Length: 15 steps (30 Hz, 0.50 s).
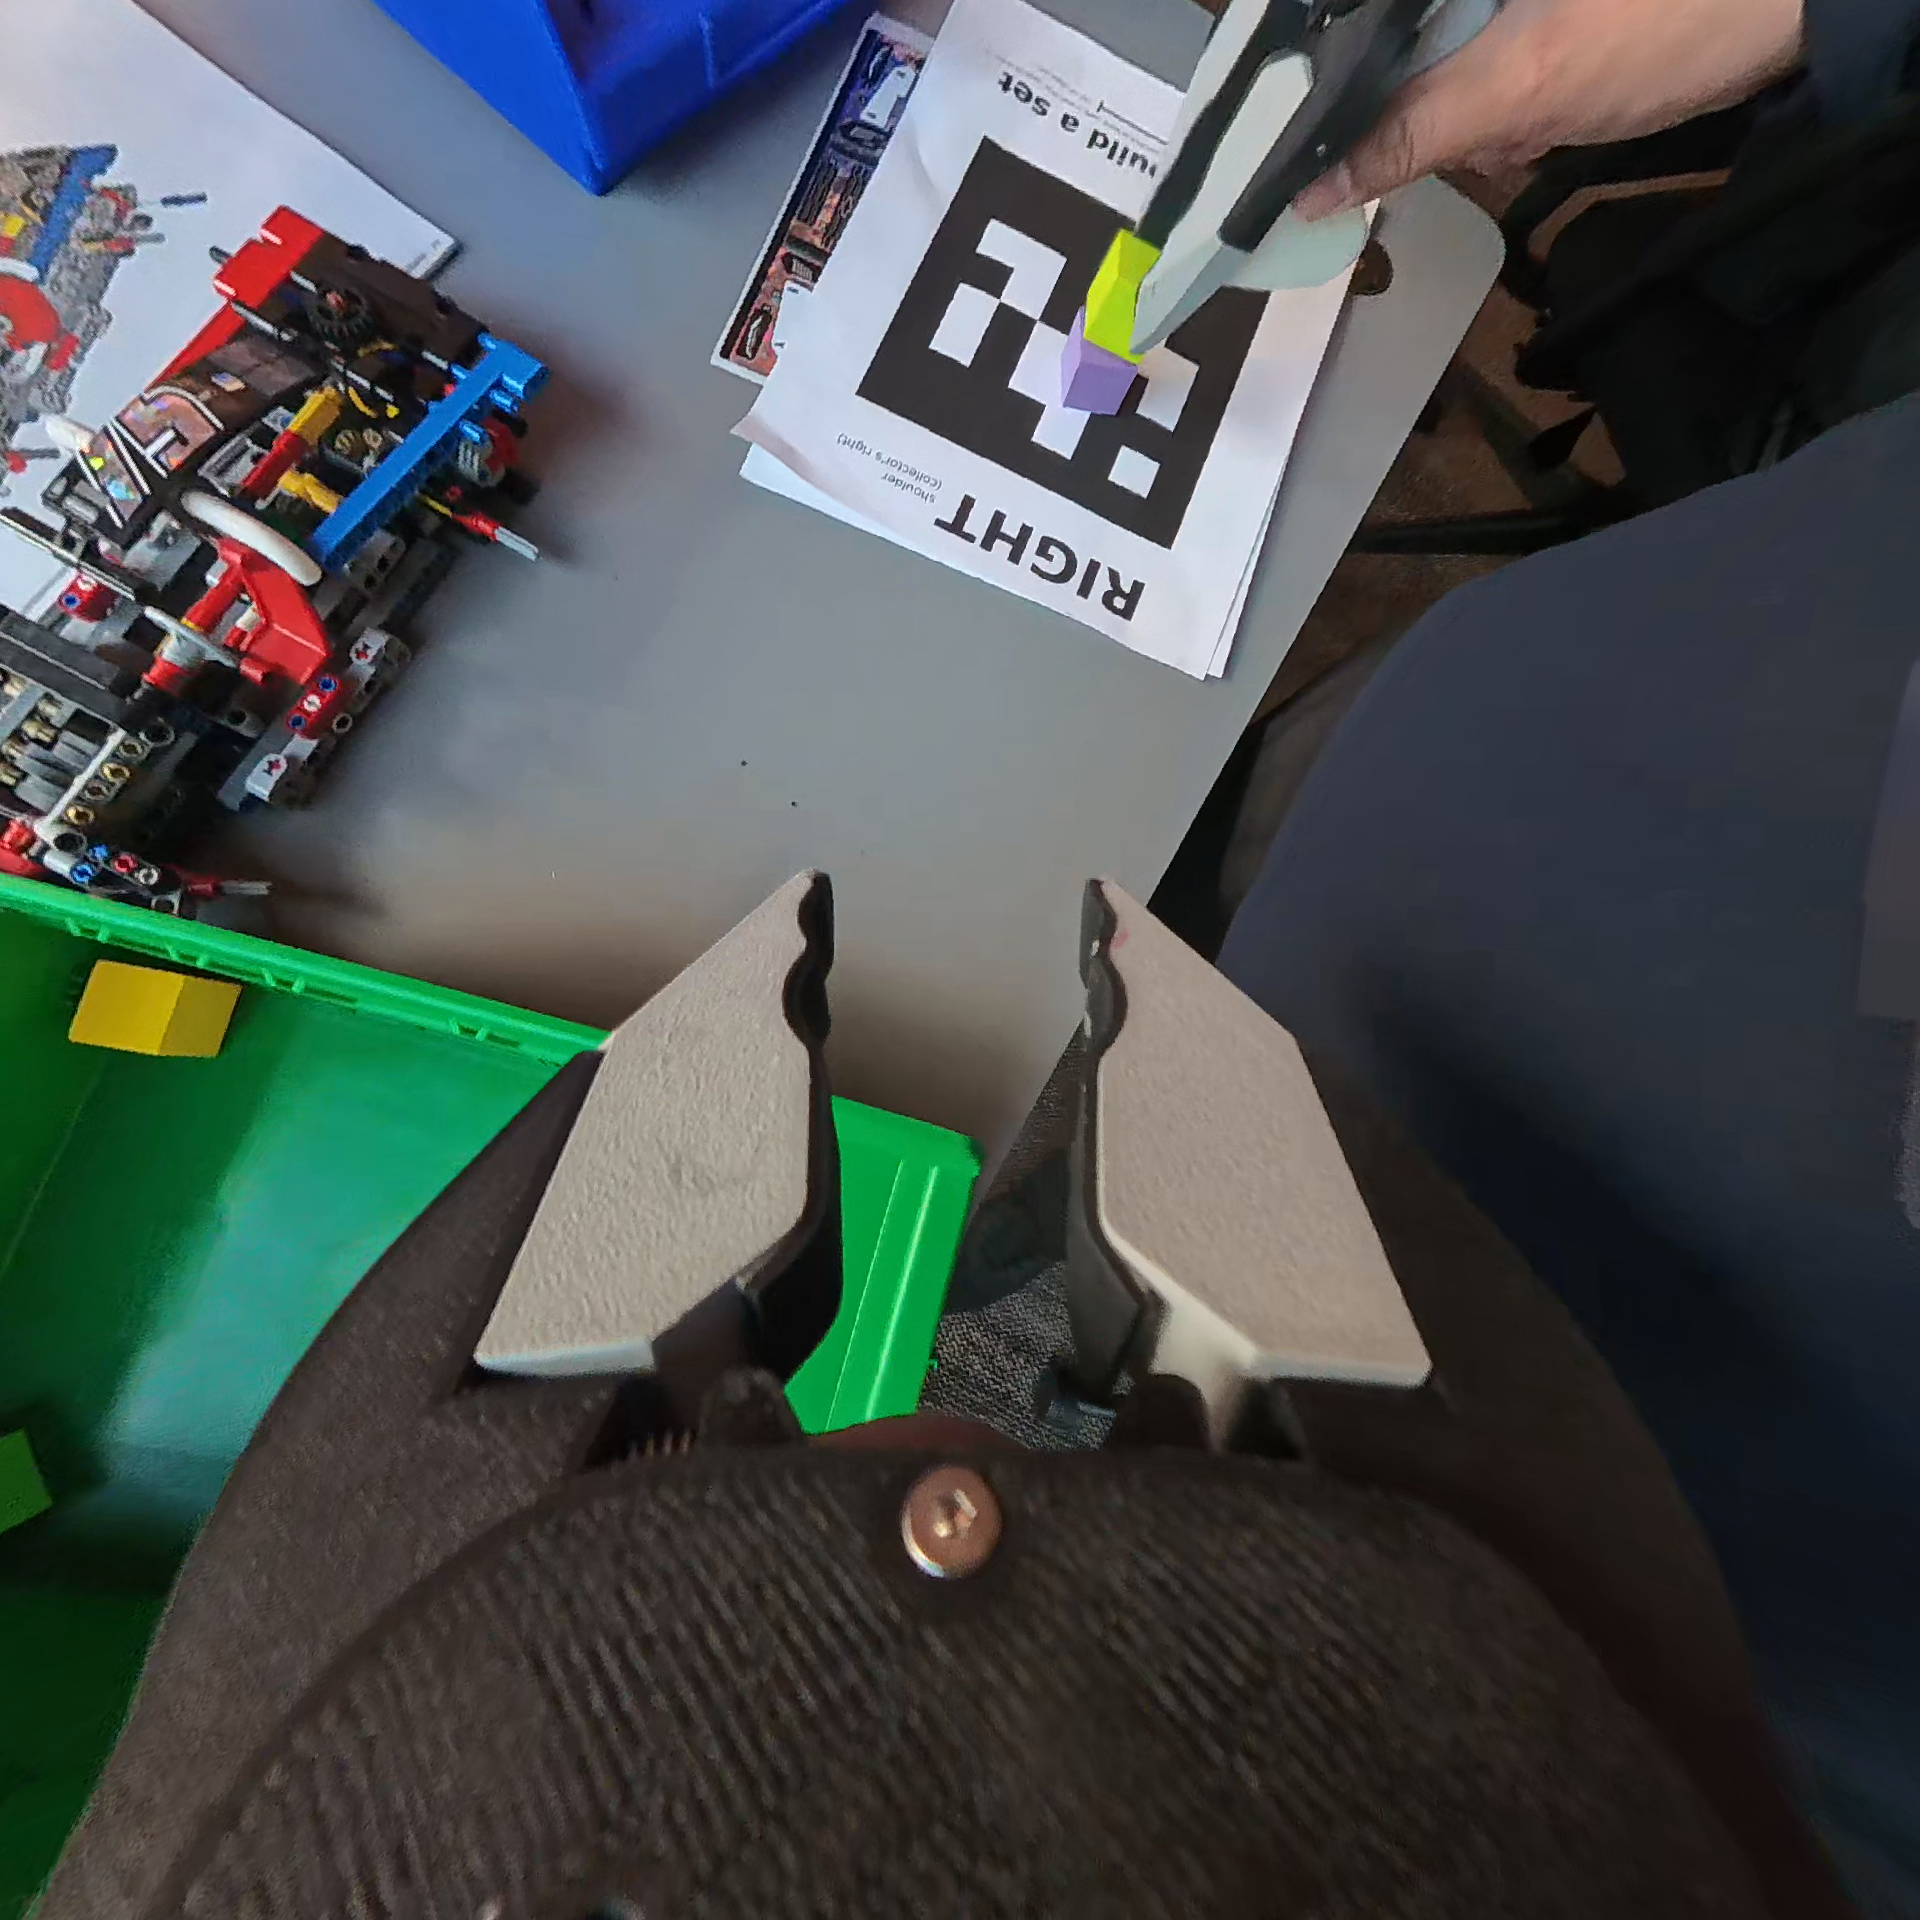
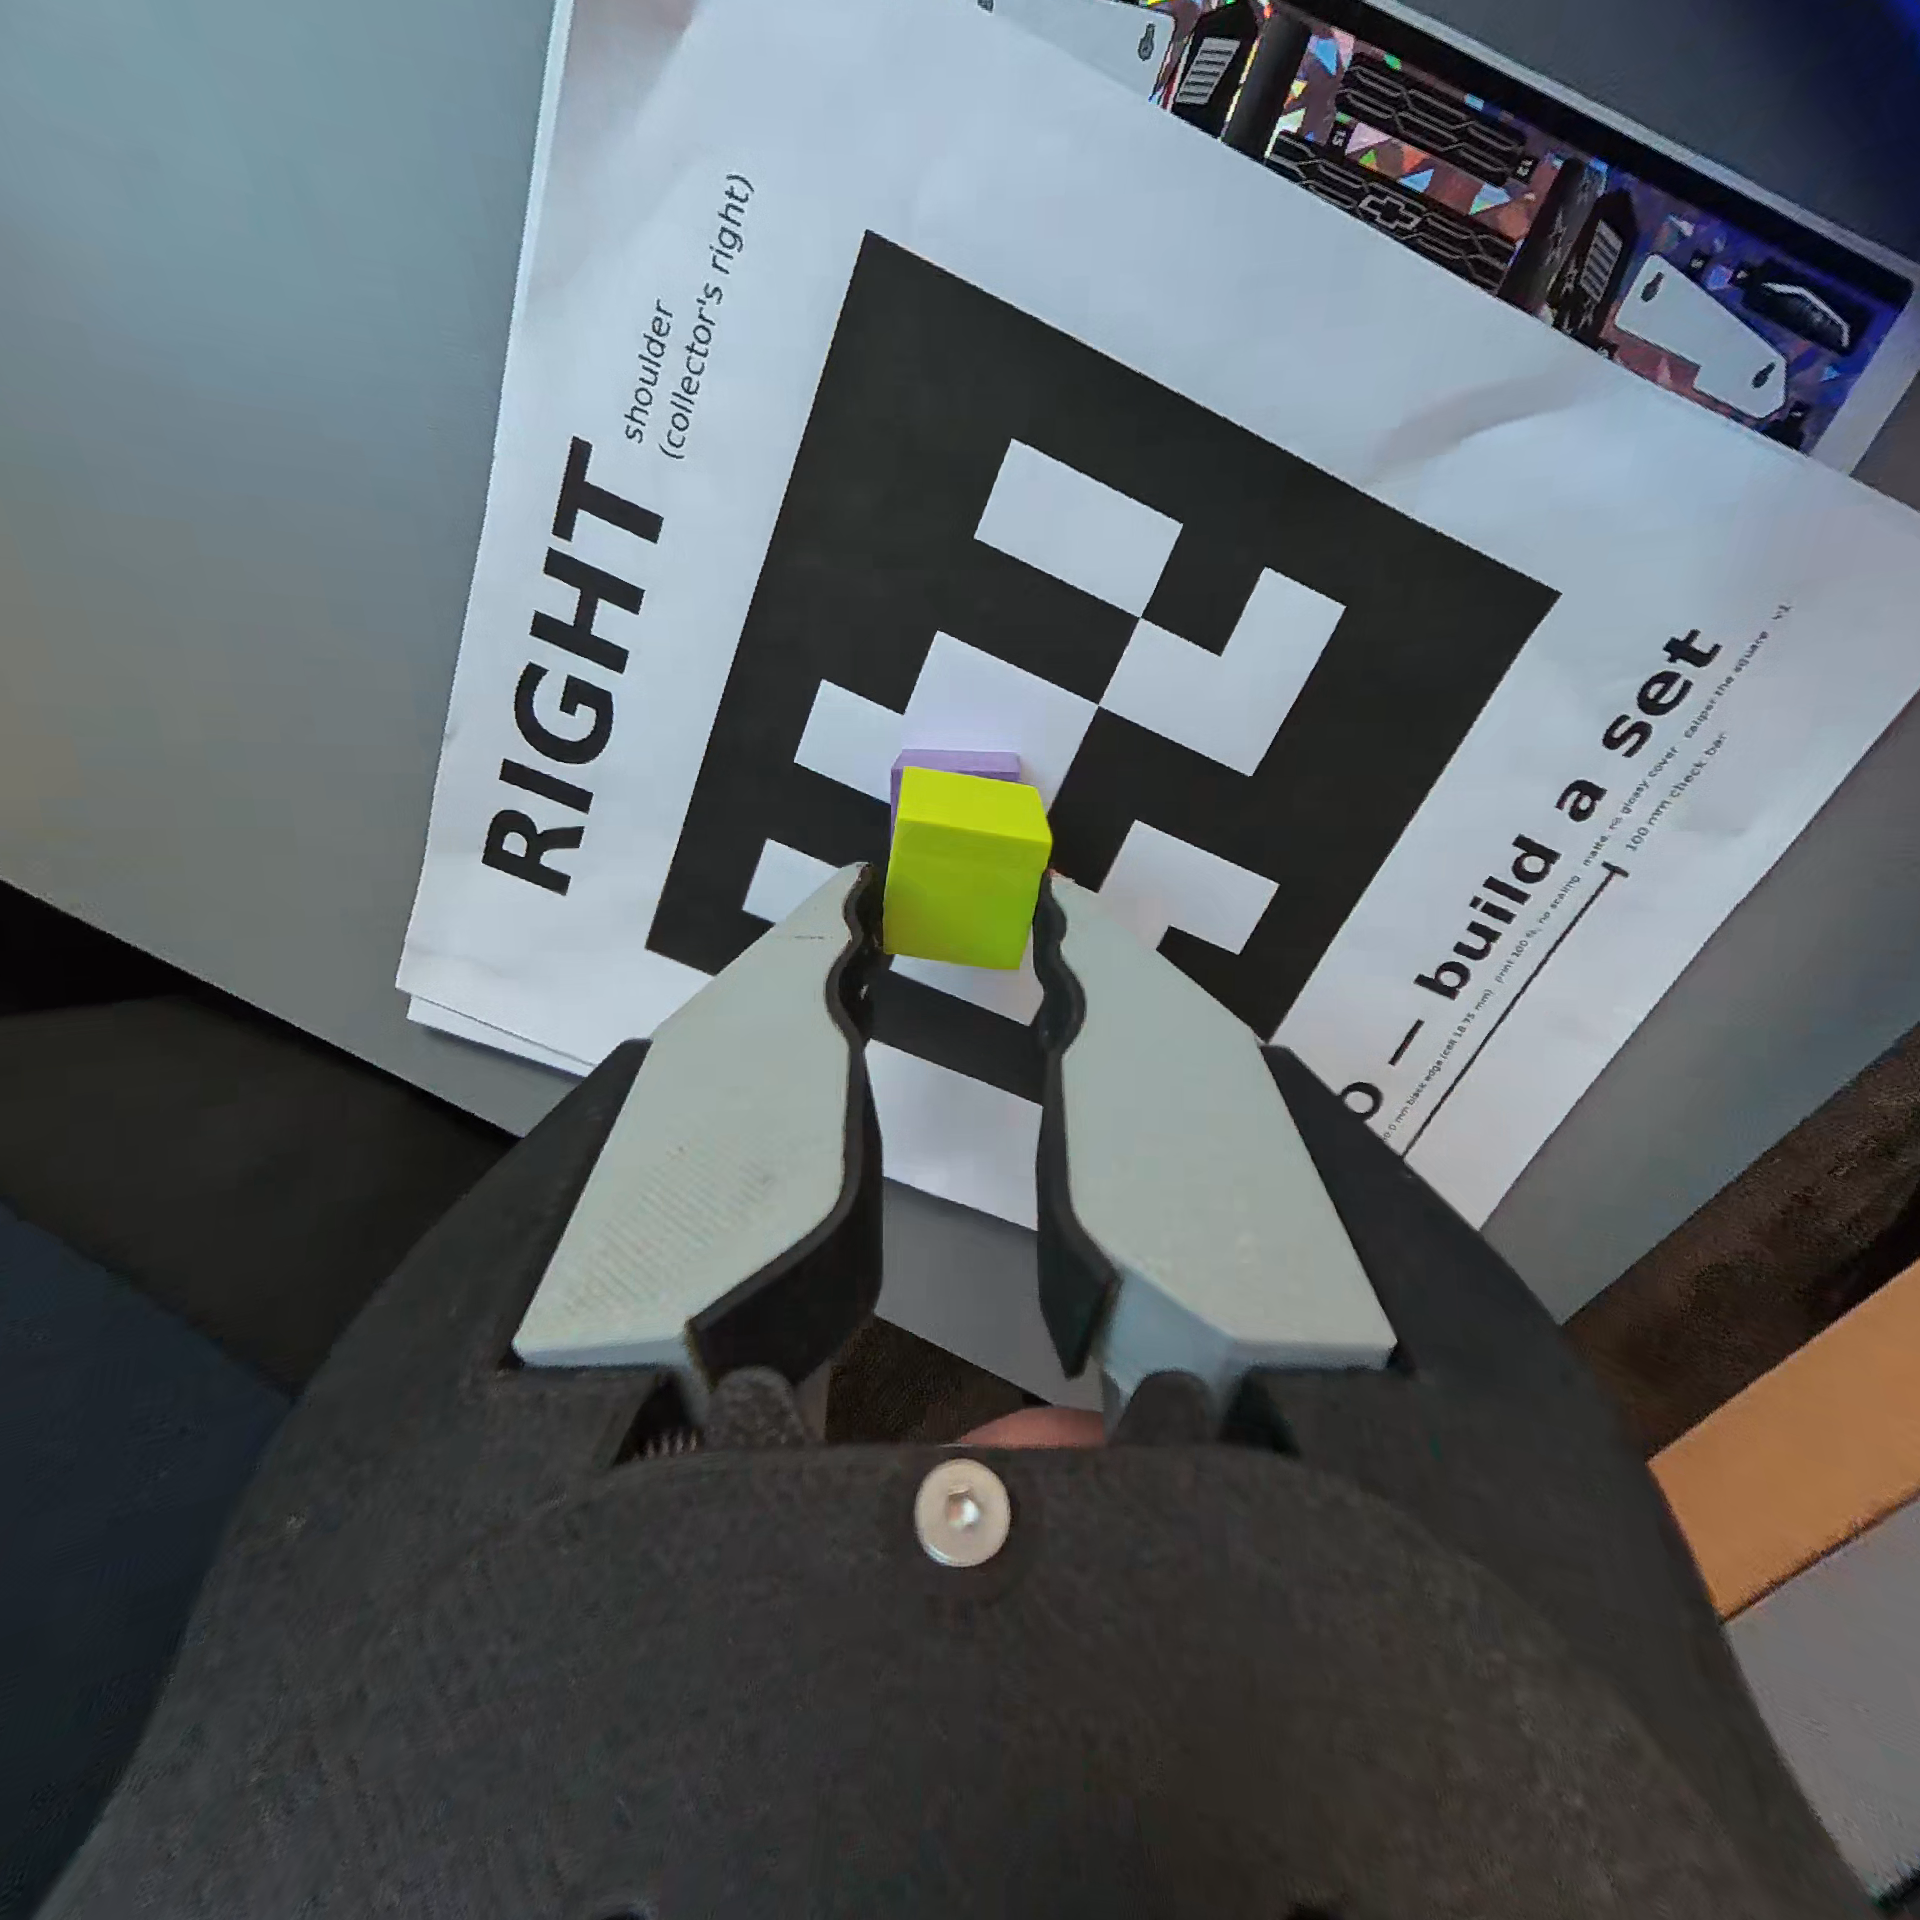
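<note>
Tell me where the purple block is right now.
The purple block sits on the white sheet with the black square marker, directly under the lime block held in the right claw; the left wrist view shows it at upper right.

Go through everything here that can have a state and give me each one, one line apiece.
Left gripper: open, nothing between its fingers, above the grey table.
Right gripper: shut on the lime block.
Lime block: held, over the purple block.
Purple block: resting on the printed sheet.
Green bin: open, yellow block inside.
</note>
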Each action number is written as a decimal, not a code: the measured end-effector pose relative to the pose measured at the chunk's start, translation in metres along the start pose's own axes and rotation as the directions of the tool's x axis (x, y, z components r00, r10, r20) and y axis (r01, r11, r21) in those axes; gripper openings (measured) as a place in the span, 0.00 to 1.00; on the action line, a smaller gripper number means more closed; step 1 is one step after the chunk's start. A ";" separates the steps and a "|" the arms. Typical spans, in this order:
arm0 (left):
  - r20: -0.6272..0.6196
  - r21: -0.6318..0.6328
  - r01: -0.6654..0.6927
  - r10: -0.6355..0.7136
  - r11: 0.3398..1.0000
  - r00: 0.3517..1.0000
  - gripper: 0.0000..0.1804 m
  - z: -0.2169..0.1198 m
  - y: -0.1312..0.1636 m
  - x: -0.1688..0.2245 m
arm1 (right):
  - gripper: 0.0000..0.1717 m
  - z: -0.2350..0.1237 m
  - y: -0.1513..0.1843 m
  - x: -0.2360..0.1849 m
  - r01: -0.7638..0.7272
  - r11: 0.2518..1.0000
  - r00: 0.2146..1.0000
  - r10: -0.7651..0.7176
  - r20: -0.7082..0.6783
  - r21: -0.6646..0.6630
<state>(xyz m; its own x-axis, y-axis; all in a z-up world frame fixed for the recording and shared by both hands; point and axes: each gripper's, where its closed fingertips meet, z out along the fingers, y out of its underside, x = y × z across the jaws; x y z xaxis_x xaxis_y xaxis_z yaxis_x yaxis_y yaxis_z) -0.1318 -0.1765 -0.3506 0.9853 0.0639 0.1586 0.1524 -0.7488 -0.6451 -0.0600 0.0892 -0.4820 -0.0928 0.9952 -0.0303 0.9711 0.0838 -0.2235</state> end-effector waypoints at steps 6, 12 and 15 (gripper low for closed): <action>0.000 -0.015 -0.001 0.001 1.000 1.000 0.25 0.000 0.005 0.000 | 0.16 0.007 -0.006 -0.001 0.017 1.000 1.000 -0.017 -0.019 0.012; 0.004 -0.021 -0.002 0.002 1.000 1.000 0.28 -0.007 0.012 -0.006 | 0.22 0.000 -0.003 -0.003 0.022 1.000 1.000 -0.022 -0.017 0.012; 0.097 -0.076 0.024 -0.017 0.997 0.995 0.28 -0.018 0.032 -0.035 | 0.23 -0.012 -0.007 -0.003 -0.029 0.997 1.000 0.029 0.006 0.066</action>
<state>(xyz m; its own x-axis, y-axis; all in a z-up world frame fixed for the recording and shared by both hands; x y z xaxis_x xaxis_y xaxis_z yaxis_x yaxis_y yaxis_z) -0.1624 -0.2145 -0.3636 0.9855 0.1399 0.0964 0.1698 -0.7950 -0.5823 -0.0641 0.0863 -0.4684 -0.0663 0.9969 -0.0426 0.9569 0.0515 -0.2860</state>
